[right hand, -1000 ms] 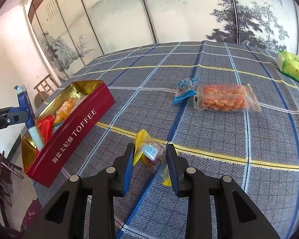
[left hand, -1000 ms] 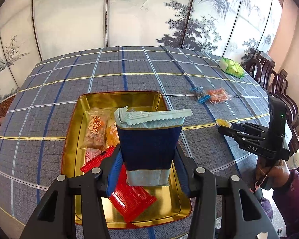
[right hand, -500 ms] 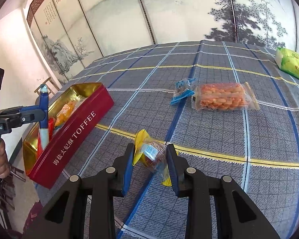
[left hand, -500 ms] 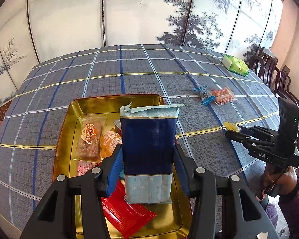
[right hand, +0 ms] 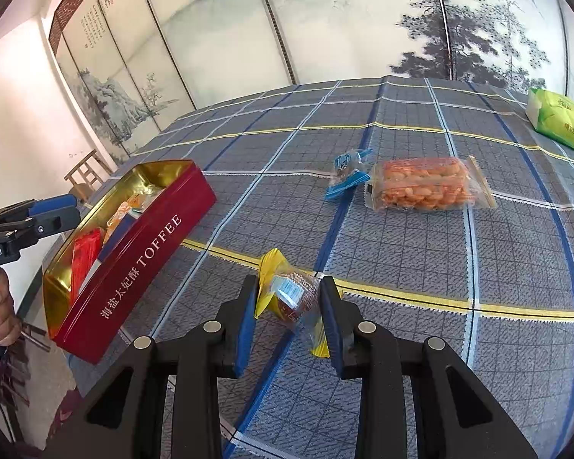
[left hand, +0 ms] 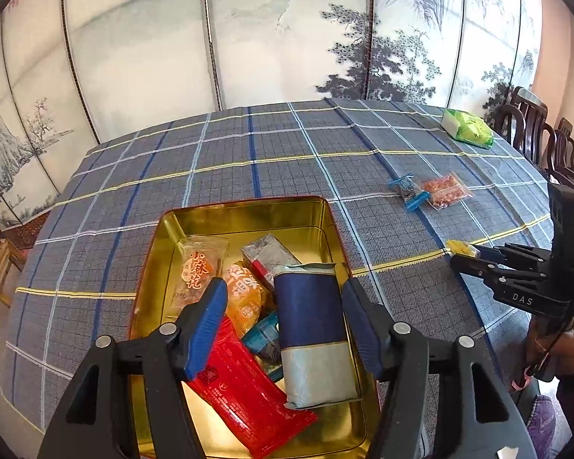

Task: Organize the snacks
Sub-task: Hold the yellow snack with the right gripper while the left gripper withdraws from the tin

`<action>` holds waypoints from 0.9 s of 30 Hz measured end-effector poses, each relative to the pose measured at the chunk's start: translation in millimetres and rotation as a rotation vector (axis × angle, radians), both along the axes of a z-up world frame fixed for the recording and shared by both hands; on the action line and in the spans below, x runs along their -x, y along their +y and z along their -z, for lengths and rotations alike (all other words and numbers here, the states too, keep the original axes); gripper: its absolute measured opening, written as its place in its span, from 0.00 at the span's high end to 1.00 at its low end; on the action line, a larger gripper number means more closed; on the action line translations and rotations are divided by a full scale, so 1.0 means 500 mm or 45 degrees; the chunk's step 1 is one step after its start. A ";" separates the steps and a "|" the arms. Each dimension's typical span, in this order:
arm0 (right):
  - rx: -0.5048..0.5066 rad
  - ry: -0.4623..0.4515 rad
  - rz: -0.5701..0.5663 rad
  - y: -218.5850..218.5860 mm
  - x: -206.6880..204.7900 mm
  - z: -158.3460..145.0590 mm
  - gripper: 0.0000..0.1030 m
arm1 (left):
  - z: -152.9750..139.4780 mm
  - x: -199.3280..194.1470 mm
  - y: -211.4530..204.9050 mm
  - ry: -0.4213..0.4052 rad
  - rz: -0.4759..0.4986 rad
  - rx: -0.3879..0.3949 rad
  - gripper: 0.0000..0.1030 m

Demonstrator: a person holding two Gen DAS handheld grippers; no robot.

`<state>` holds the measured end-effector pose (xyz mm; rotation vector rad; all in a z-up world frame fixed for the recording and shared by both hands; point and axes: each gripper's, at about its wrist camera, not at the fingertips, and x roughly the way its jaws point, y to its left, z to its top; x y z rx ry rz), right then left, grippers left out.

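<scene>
Painted folding screen with ink trees [left hand: 363, 38] behind, table under a blue-grey plaid cloth [left hand: 287, 160] with yellow and blue lines. Red rectangular TOFFEE tin with gold inside [right hand: 145, 256] sits open near the table edge. My left gripper [left hand: 281, 310] hangs over the tin, jaws spread wide, grasping nothing. The navy-and-pale-blue snack packet [left hand: 313, 329] lies in the tin between my fingers, apart from both pads, leaning on a red flat wrapper [left hand: 248, 394]. Also in the tin: orange round-print packet [left hand: 245, 298], clear packet with red characters [left hand: 201, 267], silver-grey bar [left hand: 269, 256]. My right gripper [right hand: 289, 306] is clenched on a small clear candy pouch with yellow ends [right hand: 292, 298], held just above the cloth. On the cloth further off: clear bag of orange crackers [right hand: 424, 185], blue-ended small candy [right hand: 346, 174] just beside it, green packet [right hand: 558, 122] at the far edge.
</scene>
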<state>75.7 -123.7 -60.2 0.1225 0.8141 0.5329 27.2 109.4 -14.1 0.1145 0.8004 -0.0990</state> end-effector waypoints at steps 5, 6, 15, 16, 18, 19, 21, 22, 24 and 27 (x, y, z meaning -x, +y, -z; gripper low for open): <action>0.002 -0.008 0.009 -0.001 0.004 -0.002 0.68 | -0.010 0.018 0.003 -0.048 -0.075 -0.056 0.30; 0.002 -0.010 0.011 -0.002 0.005 -0.002 0.68 | -0.010 0.020 0.005 -0.048 -0.098 -0.064 0.28; 0.042 -0.025 0.022 0.006 0.013 -0.008 0.68 | -0.008 0.052 0.022 -0.047 -0.177 -0.059 0.22; 0.051 -0.025 0.019 0.009 0.014 -0.008 0.68 | -0.008 0.056 0.022 -0.051 -0.182 -0.066 0.22; 0.061 -0.017 0.014 0.015 0.017 -0.008 0.68 | -0.007 0.063 0.022 -0.057 -0.186 -0.085 0.19; 0.063 -0.015 0.015 0.017 0.019 -0.008 0.68 | -0.007 0.067 0.022 -0.063 -0.186 -0.094 0.17; 0.056 -0.013 0.019 0.021 0.022 -0.014 0.68 | -0.008 0.073 0.023 -0.079 -0.188 -0.107 0.16; 0.050 -0.016 0.019 0.021 0.025 -0.018 0.68 | -0.009 0.076 0.025 -0.084 -0.189 -0.110 0.15; 0.046 -0.028 0.015 0.026 0.032 -0.030 0.68 | -0.012 0.081 0.031 -0.090 -0.194 -0.108 0.14; 0.040 -0.055 0.008 0.034 0.042 -0.054 0.68 | -0.015 0.090 0.046 -0.104 -0.210 -0.098 0.12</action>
